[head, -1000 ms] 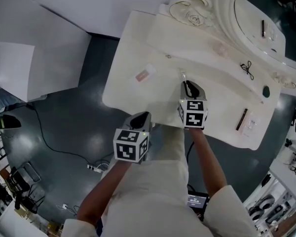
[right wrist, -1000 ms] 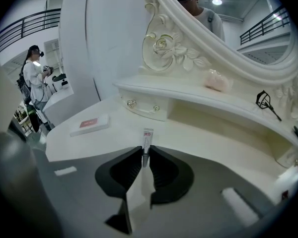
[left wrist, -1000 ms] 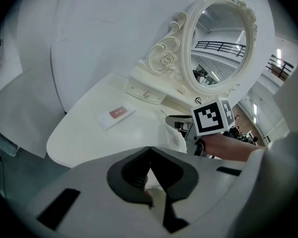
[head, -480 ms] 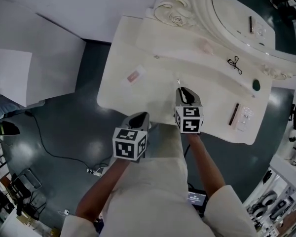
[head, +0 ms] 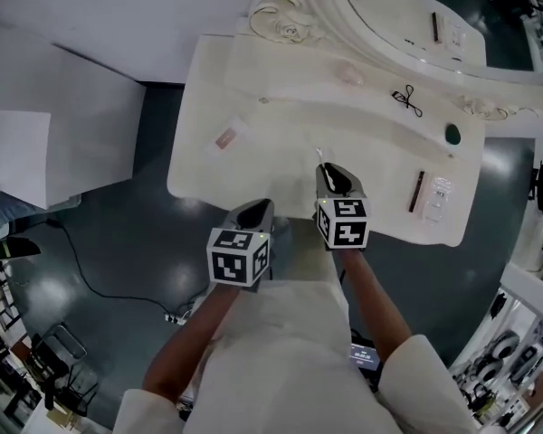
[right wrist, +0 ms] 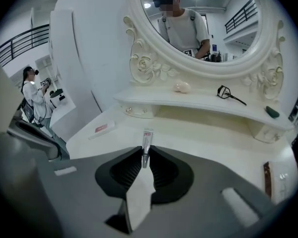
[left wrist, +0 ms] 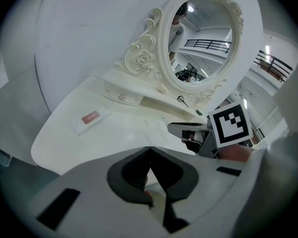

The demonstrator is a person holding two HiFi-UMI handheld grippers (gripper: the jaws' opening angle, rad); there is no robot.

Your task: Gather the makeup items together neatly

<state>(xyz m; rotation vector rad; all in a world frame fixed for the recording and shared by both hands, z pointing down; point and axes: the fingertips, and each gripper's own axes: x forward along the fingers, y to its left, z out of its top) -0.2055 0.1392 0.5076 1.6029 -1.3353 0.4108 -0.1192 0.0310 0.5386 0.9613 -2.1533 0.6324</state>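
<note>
The right gripper was clenched on 1 small clear tube, above the front part of the white dressing table. The left gripper was closed and empty, near the table's front edge. A pink palette lay at the left of the table. A dark stick lay beside a clear packet at the right.

- Right tongs, gripping the tube, have drawn back toward the bench front edge.
- Left tongs now sit closer to the right tongs.
</note>
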